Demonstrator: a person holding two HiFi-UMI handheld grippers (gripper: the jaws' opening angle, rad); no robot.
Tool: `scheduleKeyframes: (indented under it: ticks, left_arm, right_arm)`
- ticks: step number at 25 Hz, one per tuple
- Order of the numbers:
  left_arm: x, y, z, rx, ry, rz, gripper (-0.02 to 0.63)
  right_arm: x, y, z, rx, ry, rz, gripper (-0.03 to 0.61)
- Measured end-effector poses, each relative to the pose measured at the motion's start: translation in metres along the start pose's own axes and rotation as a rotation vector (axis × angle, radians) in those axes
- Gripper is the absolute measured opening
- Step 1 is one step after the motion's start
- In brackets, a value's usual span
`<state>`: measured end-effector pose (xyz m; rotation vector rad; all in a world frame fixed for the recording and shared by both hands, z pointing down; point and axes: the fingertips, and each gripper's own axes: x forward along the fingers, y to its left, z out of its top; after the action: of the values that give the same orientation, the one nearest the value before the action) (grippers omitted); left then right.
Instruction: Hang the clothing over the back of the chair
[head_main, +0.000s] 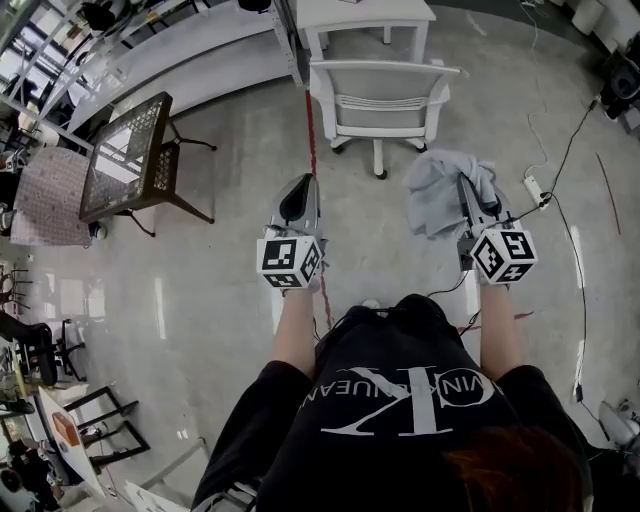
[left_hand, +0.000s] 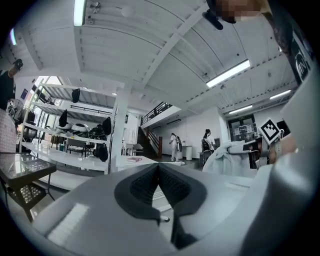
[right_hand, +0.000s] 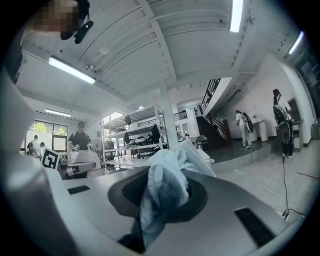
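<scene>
A pale blue-grey piece of clothing (head_main: 440, 190) hangs bunched from my right gripper (head_main: 468, 190), whose jaws are shut on a fold of it (right_hand: 165, 192). The cloth drapes to the left of that gripper, well above the floor. My left gripper (head_main: 298, 200) is shut with nothing between its pads (left_hand: 158, 172). A white office chair (head_main: 383, 95) with a slatted back stands just ahead of both grippers, its back facing me. In the left gripper view the clothing (left_hand: 227, 155) shows at the right beside the other gripper's marker cube.
A white desk (head_main: 365, 15) stands behind the chair. A dark lattice-top table (head_main: 128, 155) sits to the left. Cables and a power strip (head_main: 535, 190) lie on the floor at the right. Shelving and several people appear far off in the gripper views.
</scene>
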<state>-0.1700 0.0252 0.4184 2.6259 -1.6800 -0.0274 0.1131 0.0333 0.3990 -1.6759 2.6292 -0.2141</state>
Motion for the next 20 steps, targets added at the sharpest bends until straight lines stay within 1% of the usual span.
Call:
scheduleKeyframes:
  ticks: [5, 9, 16, 20]
  left_arm:
    - [0.016, 0.001, 0.0, -0.008, 0.0, -0.025, 0.011]
    - [0.037, 0.0, 0.0, -0.008, 0.002, -0.041, 0.011]
    - [0.084, 0.02, -0.002, 0.01, 0.012, -0.019, 0.011]
    - [0.115, 0.034, 0.004, 0.018, -0.001, 0.001, 0.011]
  right_arm:
    - [0.013, -0.003, 0.008, -0.004, -0.007, -0.007, 0.064]
    - [0.027, -0.015, 0.011, -0.011, 0.0, -0.006, 0.064]
    - [0.074, -0.039, 0.008, 0.0, 0.003, 0.023, 0.064]
    - [0.109, -0.054, 0.012, -0.004, 0.008, 0.054, 0.064]
